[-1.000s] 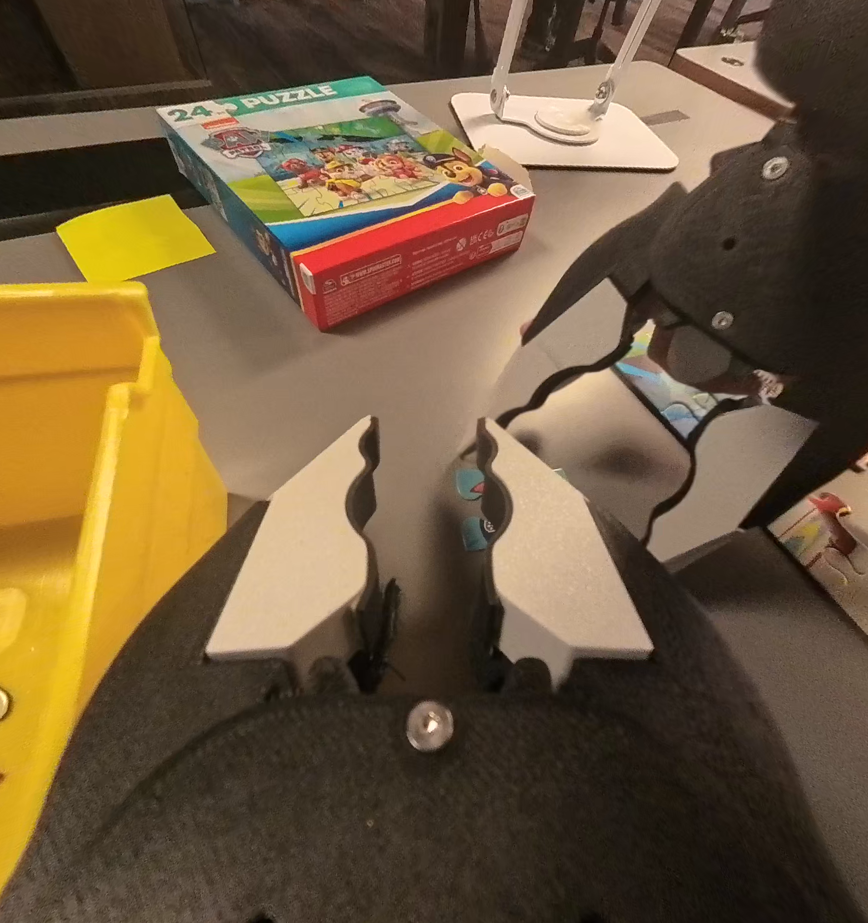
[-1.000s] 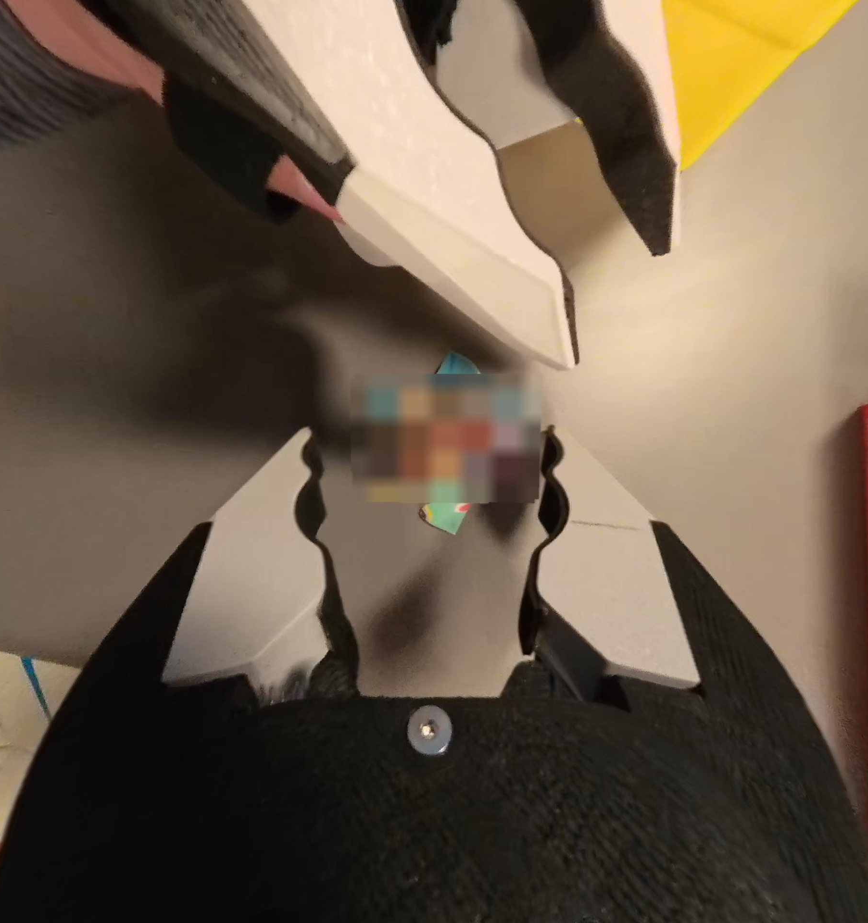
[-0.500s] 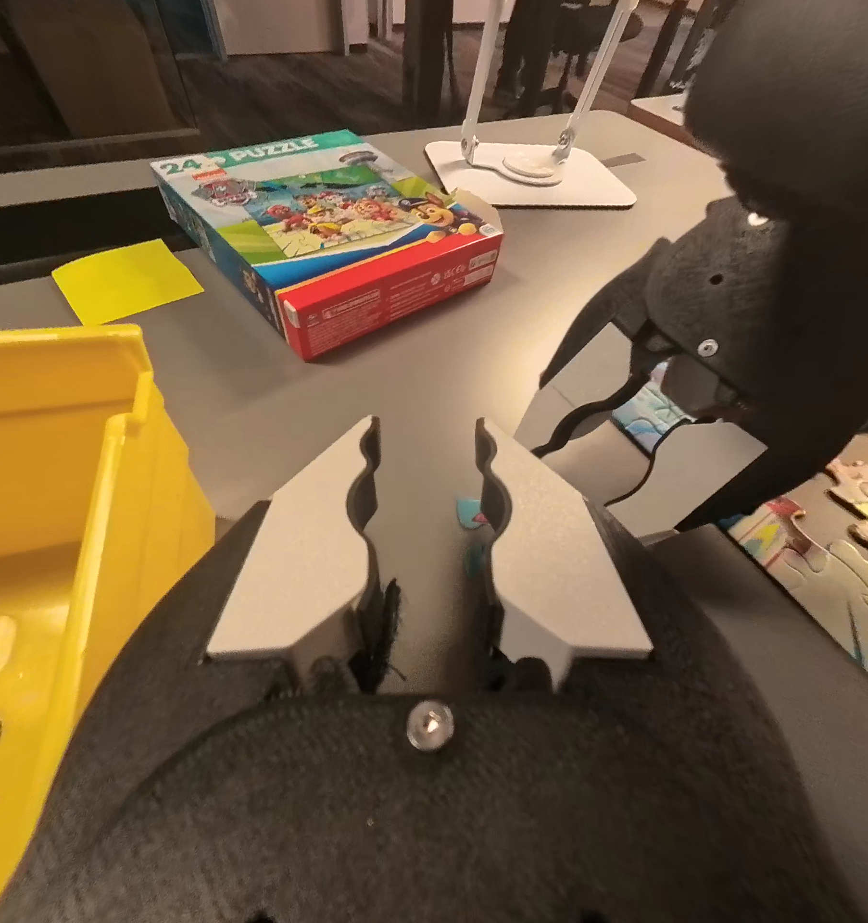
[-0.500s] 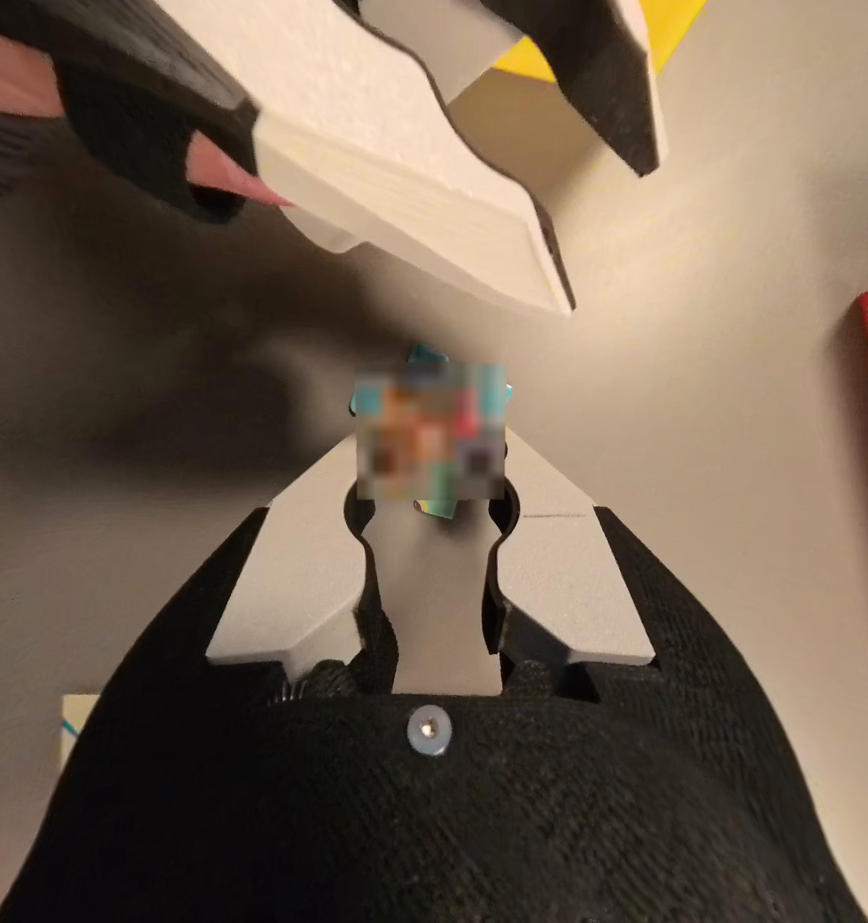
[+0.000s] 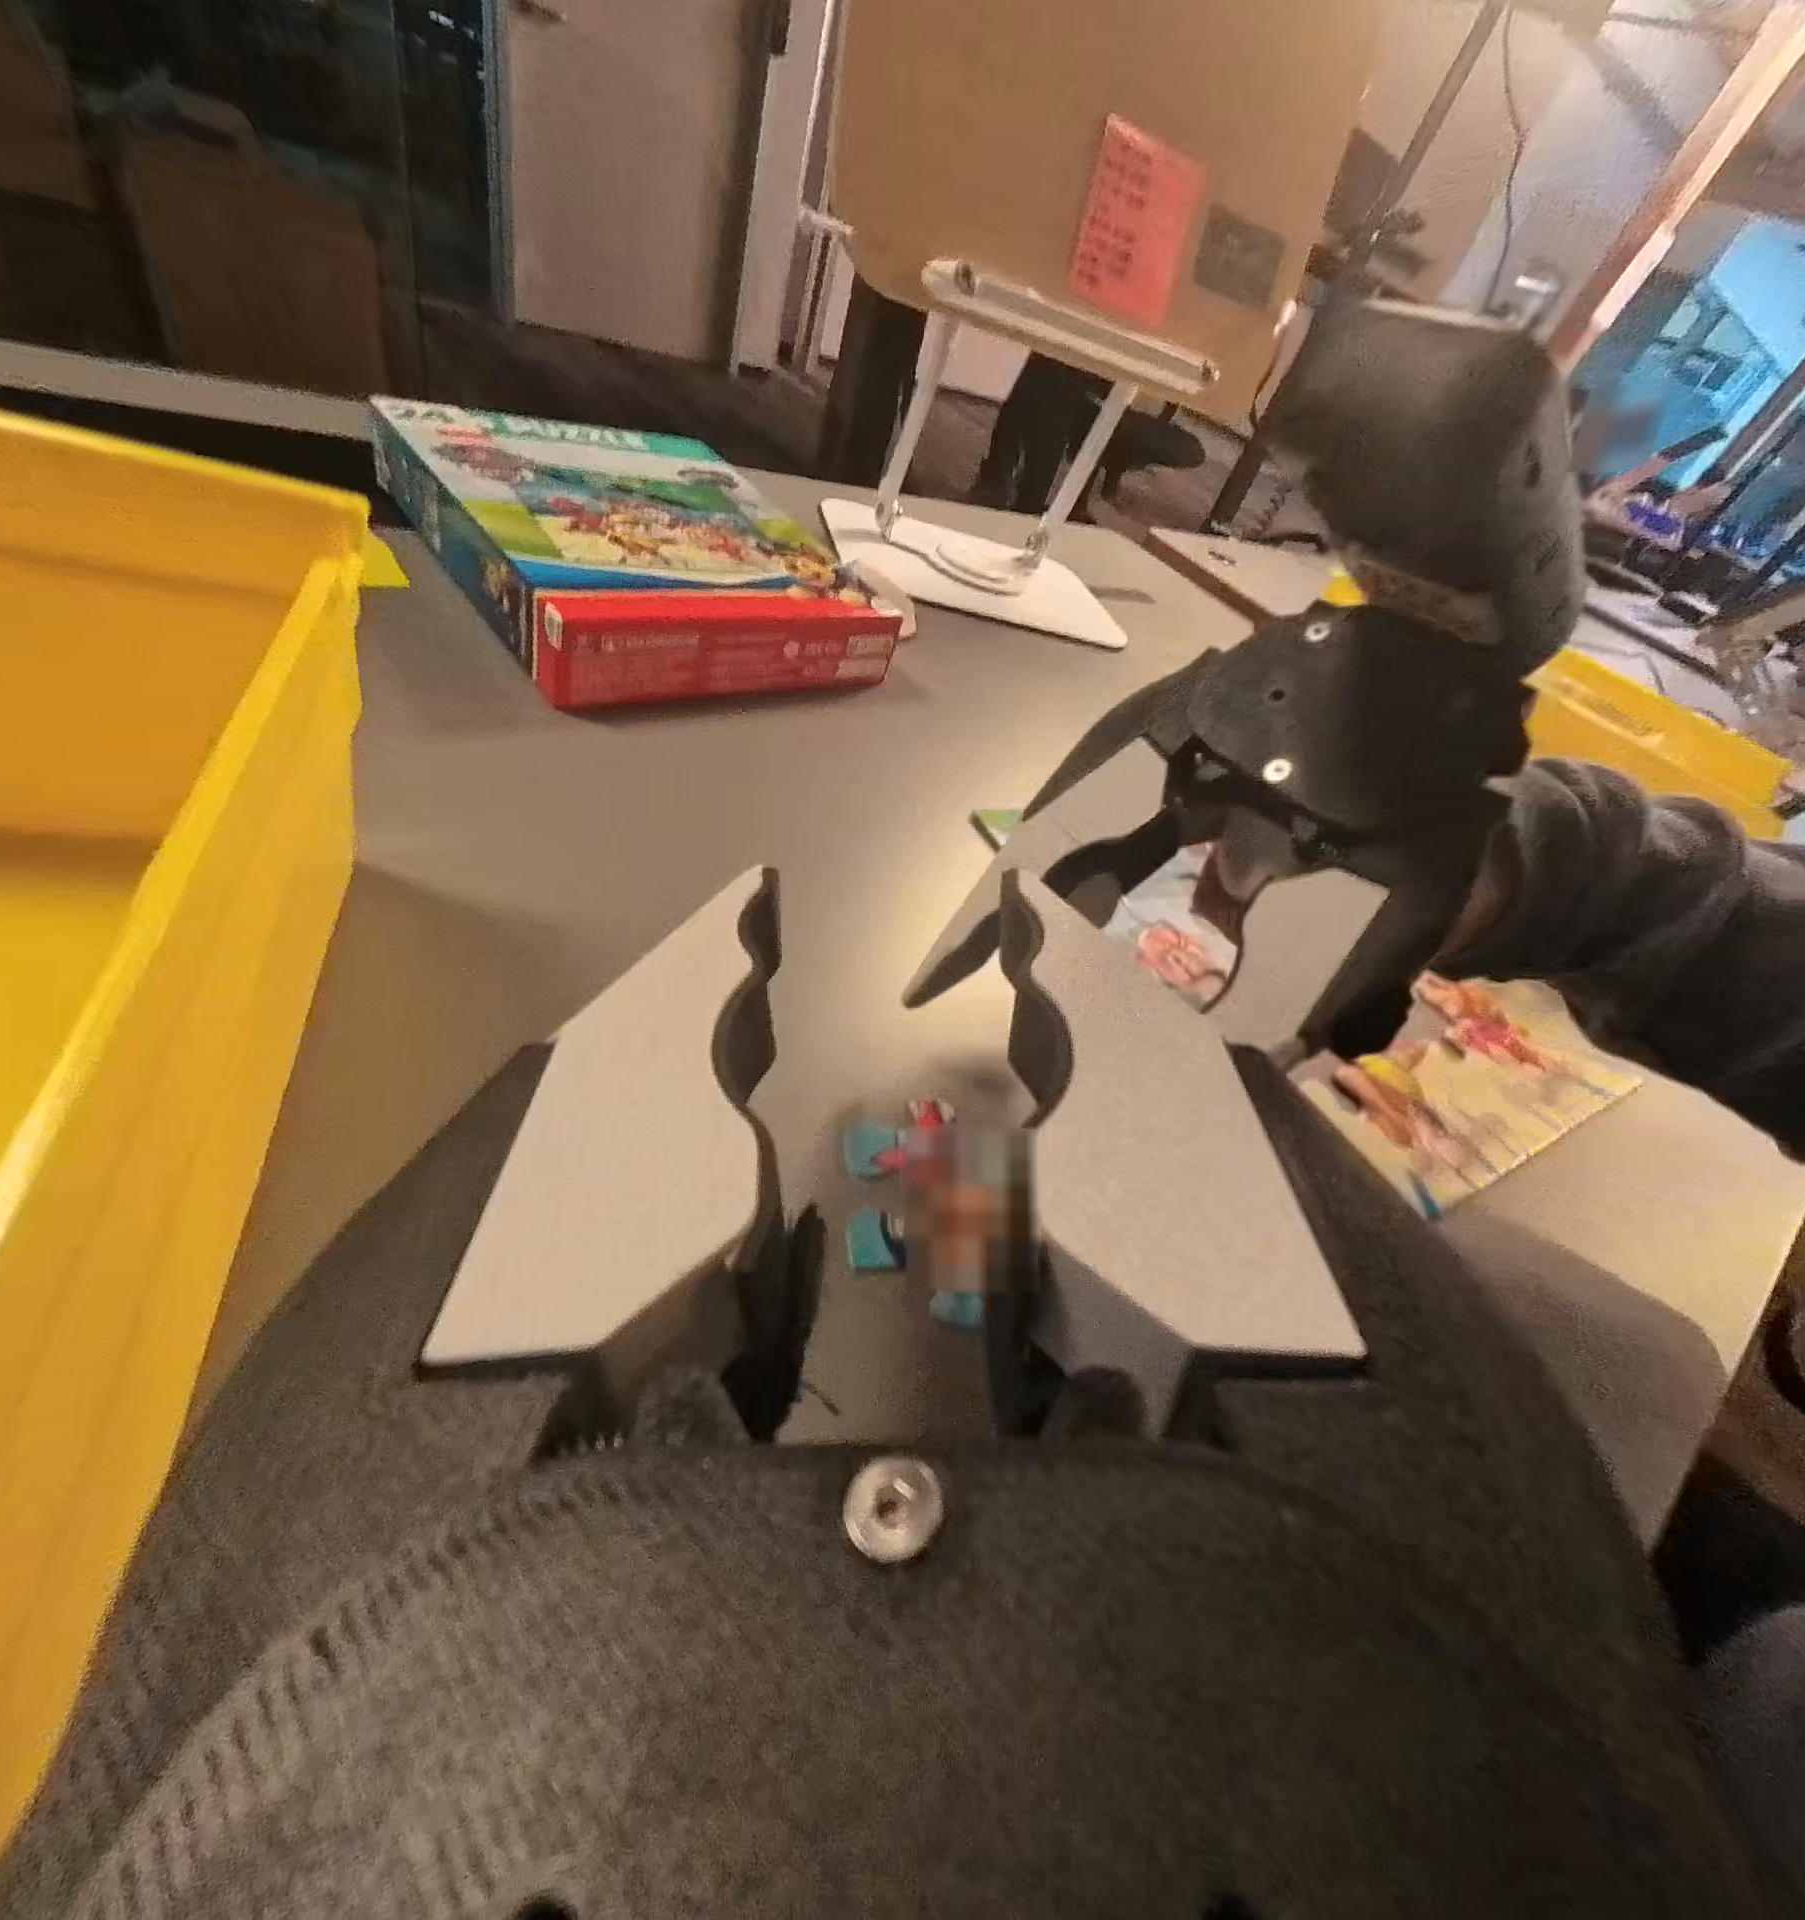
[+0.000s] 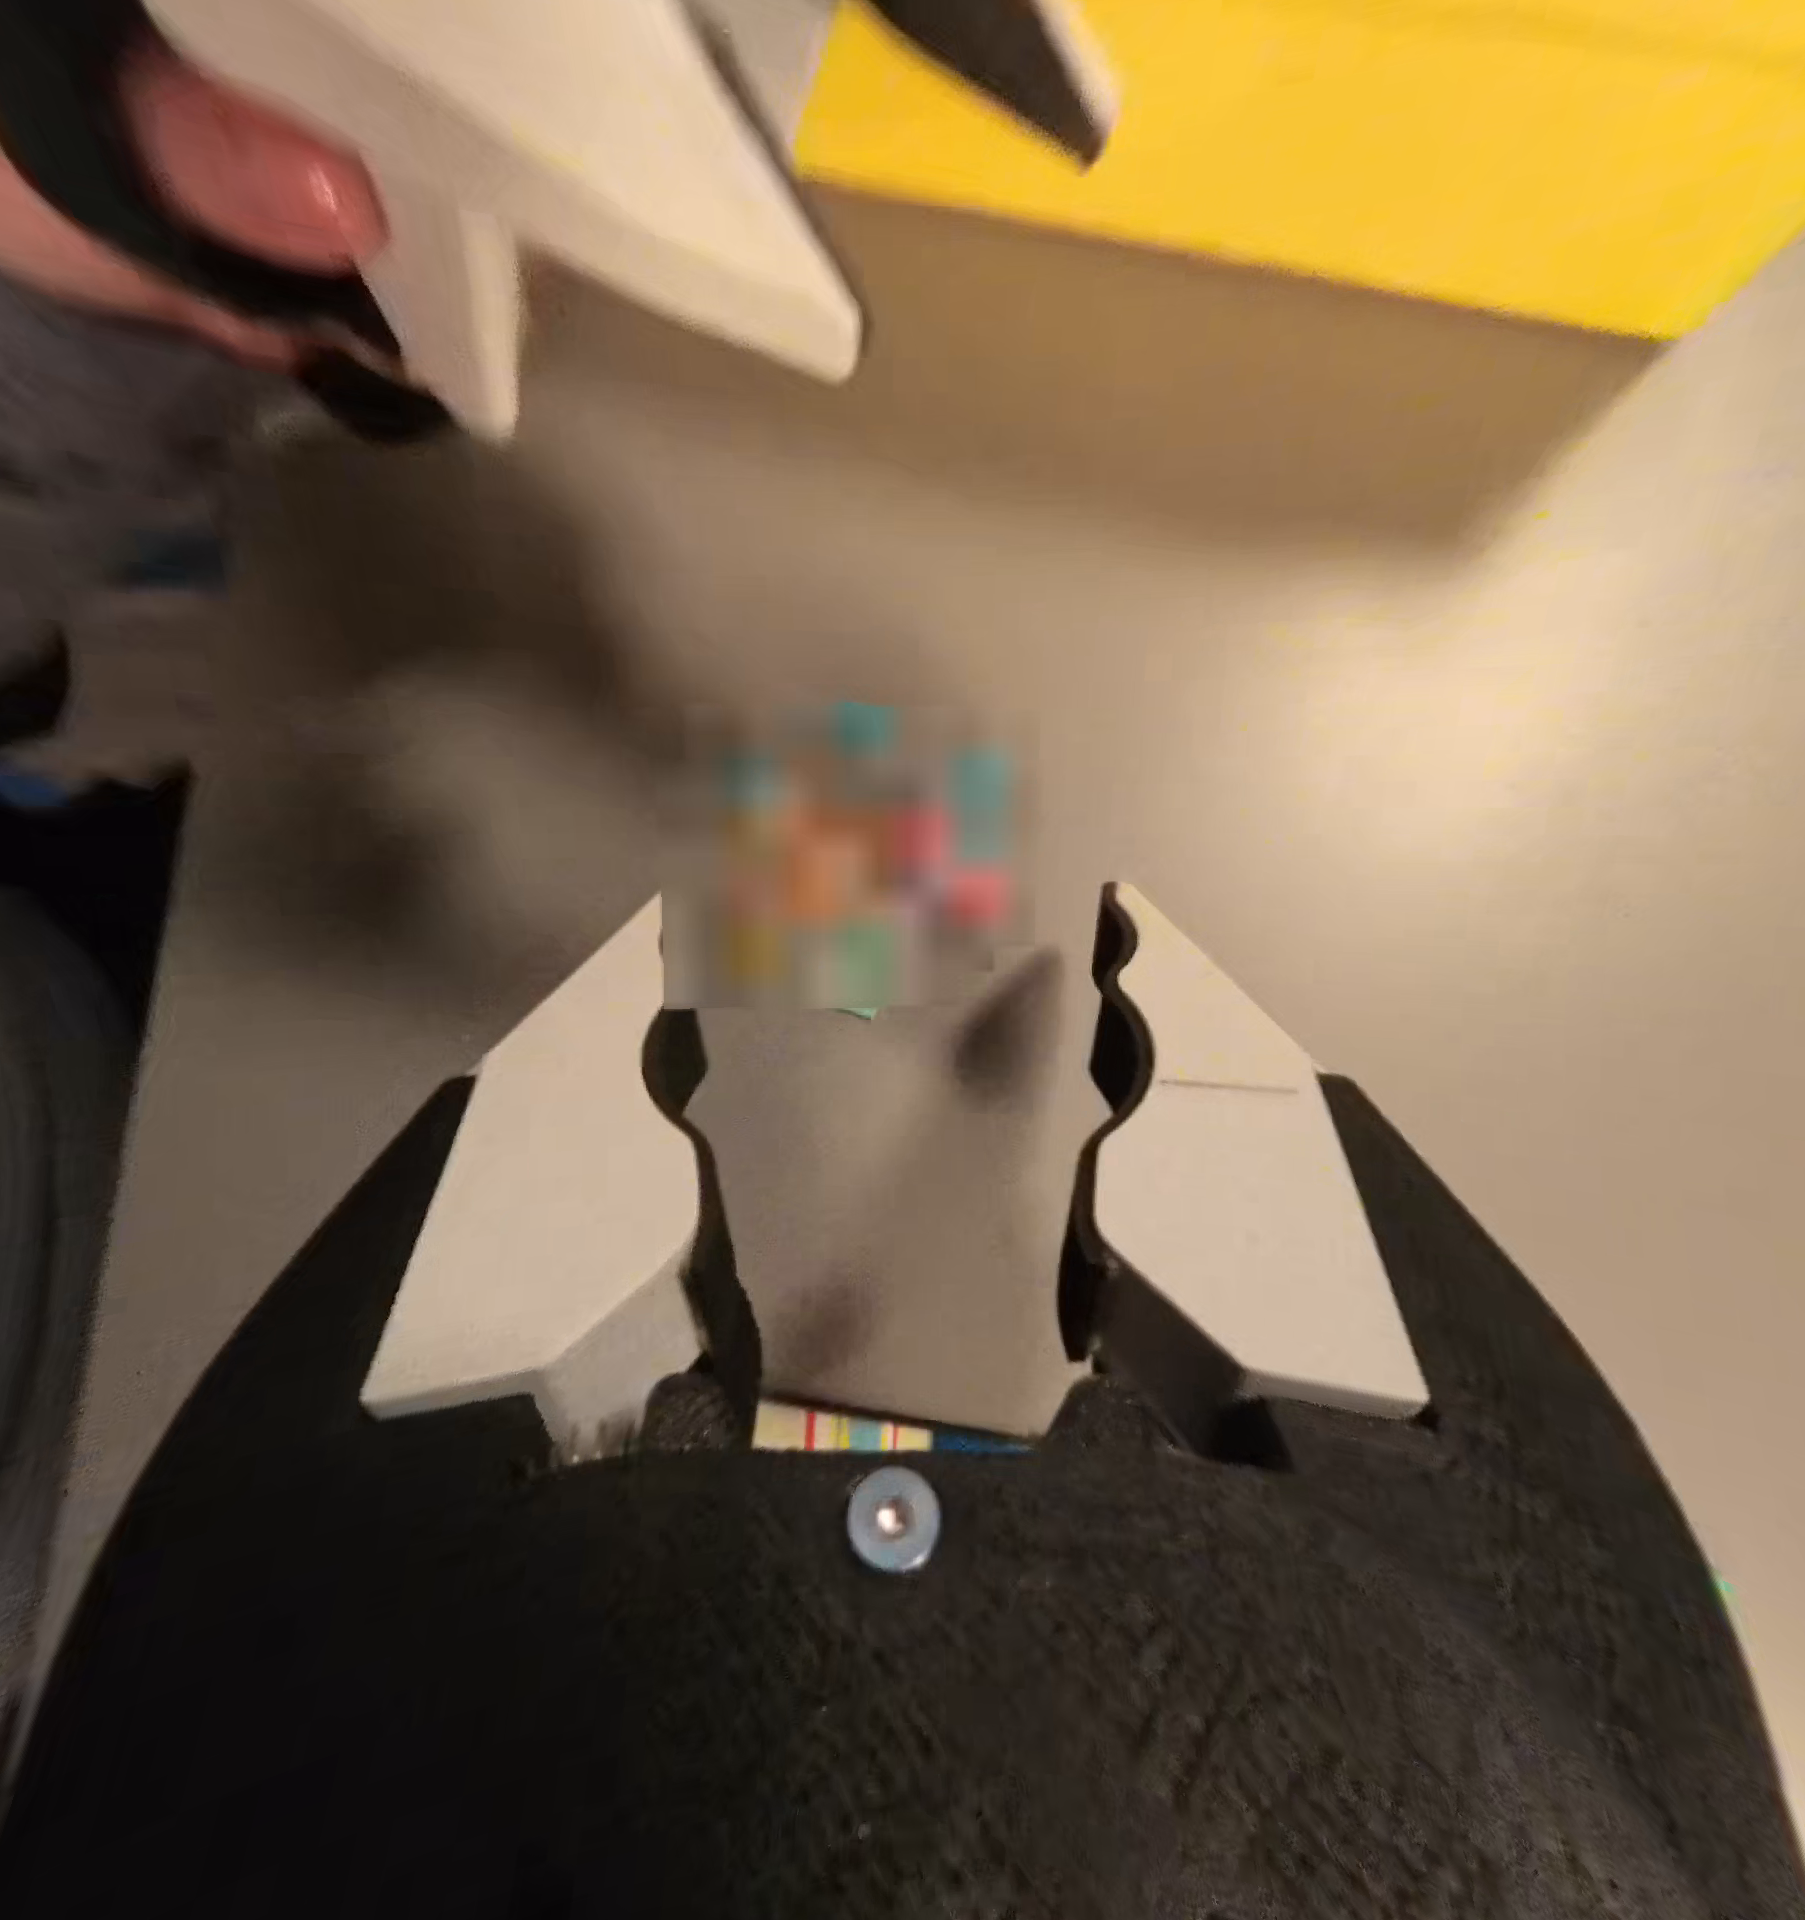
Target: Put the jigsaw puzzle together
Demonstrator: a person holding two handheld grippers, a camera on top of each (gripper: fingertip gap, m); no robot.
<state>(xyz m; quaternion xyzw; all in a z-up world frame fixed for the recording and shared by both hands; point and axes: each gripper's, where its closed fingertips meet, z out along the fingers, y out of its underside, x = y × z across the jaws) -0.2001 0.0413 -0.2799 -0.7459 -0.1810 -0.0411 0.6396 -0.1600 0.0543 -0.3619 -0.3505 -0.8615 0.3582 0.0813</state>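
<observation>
Teal-and-red puzzle piece (image 5: 882,1148) flat on grey table (image 5: 617,831), below both open claws, untouched

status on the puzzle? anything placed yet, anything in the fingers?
Done: part of the picture is assembled on the grey table, the joined pieces at right. In hand: nothing; the left gripper and right gripper are both open above one loose puzzle piece lying flat on the table. Left: that piece is unplaced. The yellow bin stands at left; its contents are mostly out of view.
</observation>
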